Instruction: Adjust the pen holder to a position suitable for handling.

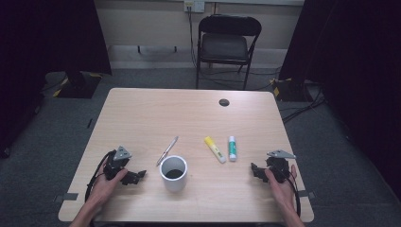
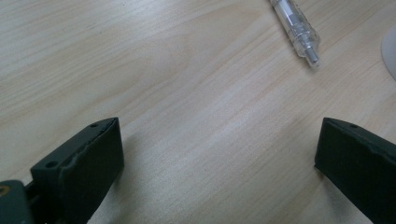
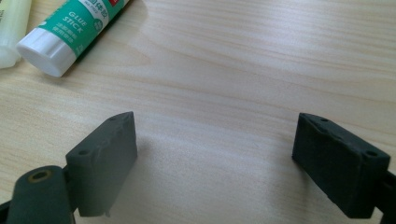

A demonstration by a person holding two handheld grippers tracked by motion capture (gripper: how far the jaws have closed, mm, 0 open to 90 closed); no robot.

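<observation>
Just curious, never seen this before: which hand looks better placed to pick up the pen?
Probably left. The left gripper sits nearer the pen, jaws open and empty; the right gripper lies beyond the white cup.

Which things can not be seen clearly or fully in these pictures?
- Cup, high view: its dark inside hides any contents; in the left gripper view the right edge cuts it to a sliver.
- Pen, left gripper view: the top edge cuts off its upper part.
- Glue stick, right gripper view: the top edge cuts its body; in the high view its label is too small to read.
- Yellow marker, right gripper view: cut by the left edge.
</observation>
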